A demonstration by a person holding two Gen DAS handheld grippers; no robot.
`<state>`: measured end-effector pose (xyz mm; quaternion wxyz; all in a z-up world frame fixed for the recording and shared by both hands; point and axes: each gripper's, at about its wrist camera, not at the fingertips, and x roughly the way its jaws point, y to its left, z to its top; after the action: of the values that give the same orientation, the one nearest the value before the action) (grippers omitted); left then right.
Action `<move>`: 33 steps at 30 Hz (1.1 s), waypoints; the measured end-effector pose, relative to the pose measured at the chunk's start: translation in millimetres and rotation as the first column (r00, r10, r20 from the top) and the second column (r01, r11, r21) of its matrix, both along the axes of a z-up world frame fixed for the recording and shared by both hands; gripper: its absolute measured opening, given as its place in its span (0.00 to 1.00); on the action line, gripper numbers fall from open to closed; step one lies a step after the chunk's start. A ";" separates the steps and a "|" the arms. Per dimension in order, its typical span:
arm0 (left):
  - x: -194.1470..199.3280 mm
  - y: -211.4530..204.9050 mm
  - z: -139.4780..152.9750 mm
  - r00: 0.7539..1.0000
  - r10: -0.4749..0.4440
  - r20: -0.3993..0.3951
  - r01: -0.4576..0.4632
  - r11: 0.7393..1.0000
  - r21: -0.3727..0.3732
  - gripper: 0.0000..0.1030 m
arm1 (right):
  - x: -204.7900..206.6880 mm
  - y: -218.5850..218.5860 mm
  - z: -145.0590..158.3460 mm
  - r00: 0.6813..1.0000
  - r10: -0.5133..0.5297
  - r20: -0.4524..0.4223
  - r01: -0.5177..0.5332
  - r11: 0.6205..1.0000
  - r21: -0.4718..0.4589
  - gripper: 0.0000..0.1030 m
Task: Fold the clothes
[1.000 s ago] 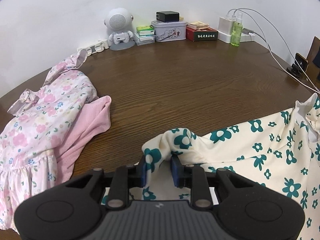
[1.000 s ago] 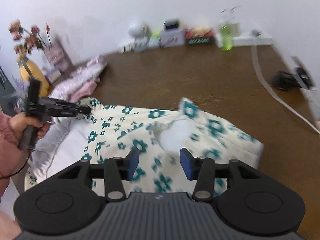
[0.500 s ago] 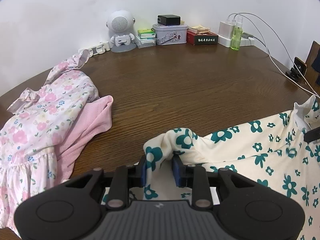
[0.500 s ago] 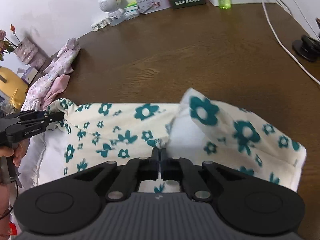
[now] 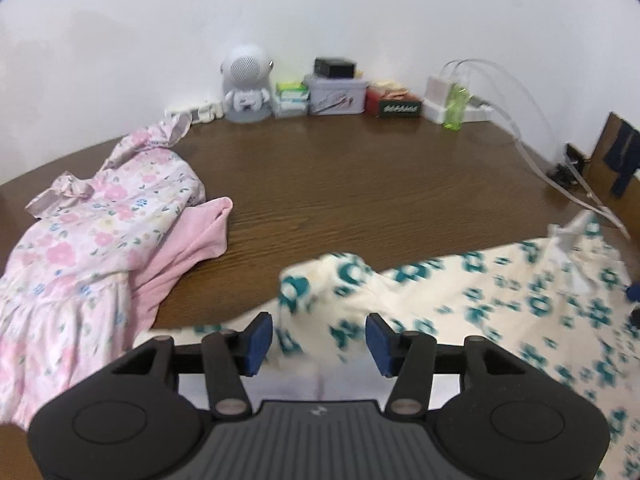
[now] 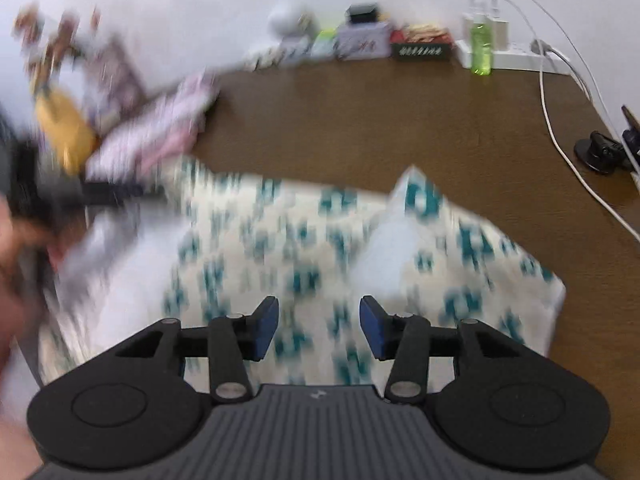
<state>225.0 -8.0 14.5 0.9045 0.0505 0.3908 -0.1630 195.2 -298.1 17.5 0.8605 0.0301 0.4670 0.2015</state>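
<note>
Now both jaws have just opened — left hand-held gripper [image 5: 319, 338] and right hand-held gripper [image 6: 319, 327].

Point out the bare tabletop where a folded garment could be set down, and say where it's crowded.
The widest free patch is the brown wooden table between the pink floral dress on the left, the cream garment with teal flowers in front, and the row of boxes along the wall. The right edge is crowded by white cables.

Floral garment [image 5: 500, 304] on table [image 5: 360, 184]; clothes pile [image 5: 92, 236] left.
</note>
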 end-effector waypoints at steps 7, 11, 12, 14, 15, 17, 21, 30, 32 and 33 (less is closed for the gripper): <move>-82.7 -26.2 -12.6 0.962 -0.260 -0.088 0.261 0.965 -0.001 0.41 | -35.4 11.4 -23.8 0.998 0.058 -0.029 -0.061 0.994 -0.095 0.13; -110.9 -34.3 -26.6 0.945 -0.301 -0.128 0.306 0.952 0.025 0.35 | -37.4 3.1 -28.5 0.999 0.022 -0.032 -0.026 0.991 -0.130 0.02; -115.6 -32.5 -28.7 0.945 -0.301 -0.131 0.306 0.952 0.023 0.35 | -37.5 -0.3 -28.0 0.999 0.007 -0.034 -0.012 0.990 -0.137 0.02; -122.4 -24.9 -30.1 0.950 -0.286 -0.128 0.290 0.957 0.018 0.35 | -39.2 -4.0 -26.9 0.999 -0.008 -0.035 0.003 0.991 -0.135 0.03; -124.4 -20.9 -29.8 0.953 -0.275 -0.126 0.279 0.960 0.015 0.35 | -40.1 -3.2 -26.1 0.999 -0.010 -0.034 0.006 0.990 -0.137 0.03; -129.6 -11.2 -26.6 0.961 -0.253 -0.116 0.256 0.967 0.011 0.35 | -42.6 1.8 -25.1 0.999 -0.015 -0.031 0.011 0.990 -0.139 0.04; -145.1 8.0 -14.9 0.973 -0.218 -0.071 0.218 0.976 -0.014 0.41 | -49.9 -10.1 -13.9 0.998 -0.060 0.004 0.060 0.997 -0.051 0.43; -211.7 29.7 13.5 0.982 -0.178 0.070 0.183 0.980 -0.080 0.86 | -120.1 -25.6 10.2 0.987 -0.057 0.148 0.064 0.997 -0.040 0.95; -224.2 27.6 13.5 0.980 -0.178 0.084 0.186 0.978 -0.096 0.86 | -135.9 -23.4 9.9 0.984 -0.042 0.172 0.051 0.998 -0.045 0.96; -228.3 26.0 11.9 0.980 -0.181 0.084 0.190 0.977 -0.102 0.86 | -142.2 -20.5 9.6 0.982 -0.031 0.185 0.041 0.998 -0.048 0.95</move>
<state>-3.2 18.0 26.5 0.9006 0.0432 0.3410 -0.2660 53.0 -318.7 27.1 0.9039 -0.0023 0.3899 0.1756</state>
